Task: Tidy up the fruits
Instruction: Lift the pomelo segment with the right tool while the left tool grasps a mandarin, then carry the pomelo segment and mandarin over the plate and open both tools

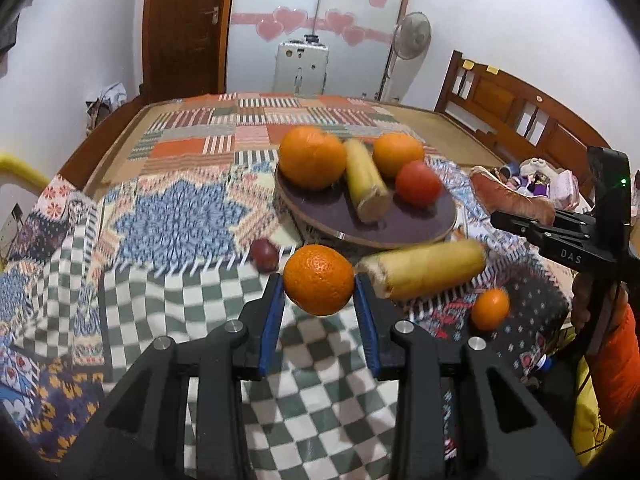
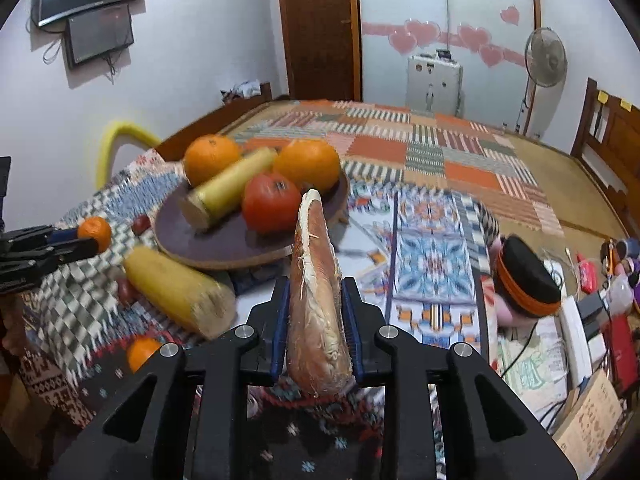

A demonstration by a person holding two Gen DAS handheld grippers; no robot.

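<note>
The left gripper [image 1: 319,292] is clamping its blue pads on an orange [image 1: 319,279] above the checked cloth [image 1: 168,304], while the right gripper [image 2: 316,312] is squeezing a baguette-like loaf [image 2: 316,312], its tip pointing up. Just beyond, a corn cob [image 1: 424,268] and a small tangerine [image 1: 490,308] are lying on the bedspread. Farther back, the dark plate [image 1: 344,216] is carrying two oranges, another cob and a tomato [image 1: 418,183].

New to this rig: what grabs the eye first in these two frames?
Each set of tongs holds food up close: the left tongs clamp a round orange fruit, the right tongs grip a long brown baguette-shaped piece, tip pointing away. Behind them, on the patterned blanket, a dark round wooden plate carries two oranges, a red tomato and a yellow corn cob; another yellow cob lies beside it.
</note>
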